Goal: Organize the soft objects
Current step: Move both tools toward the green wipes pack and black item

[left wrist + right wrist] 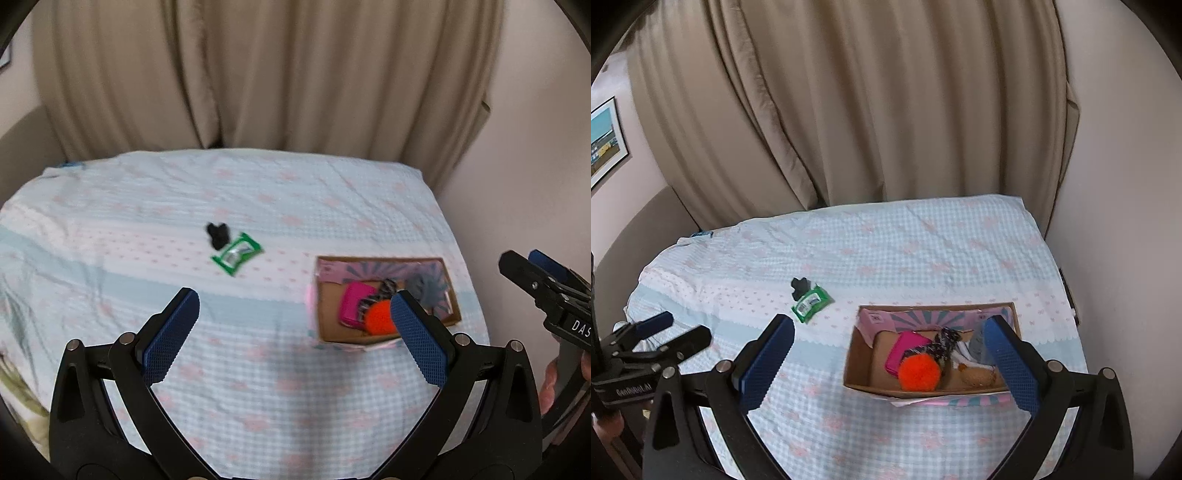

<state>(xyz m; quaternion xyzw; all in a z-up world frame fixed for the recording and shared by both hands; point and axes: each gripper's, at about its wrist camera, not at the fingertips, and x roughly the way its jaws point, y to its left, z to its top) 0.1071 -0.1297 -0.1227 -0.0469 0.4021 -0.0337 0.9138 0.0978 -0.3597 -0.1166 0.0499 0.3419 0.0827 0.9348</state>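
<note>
We see the bed (923, 251) serving as the work surface. The cardboard box (857, 354) already gathers an orange pompom (919, 372) and pink pouch (903, 350). Both grippers, left (295, 321) and right (888, 350), hover with jaws spread and empty, likely ready for the green packet (809, 303) and black scrap (800, 285) outside.

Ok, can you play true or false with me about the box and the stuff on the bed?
1. The orange ball is in the box. True.
2. The green packet is in the box. False: it lies on the bed cover, left of the box.
3. A small black thing lies touching the packet. True.
4. The left gripper holds the ball. False: it is open and holds nothing.
5. The right gripper is open. True.
6. The pink thing is outside the box. False: it is inside, beside the ball.
</note>
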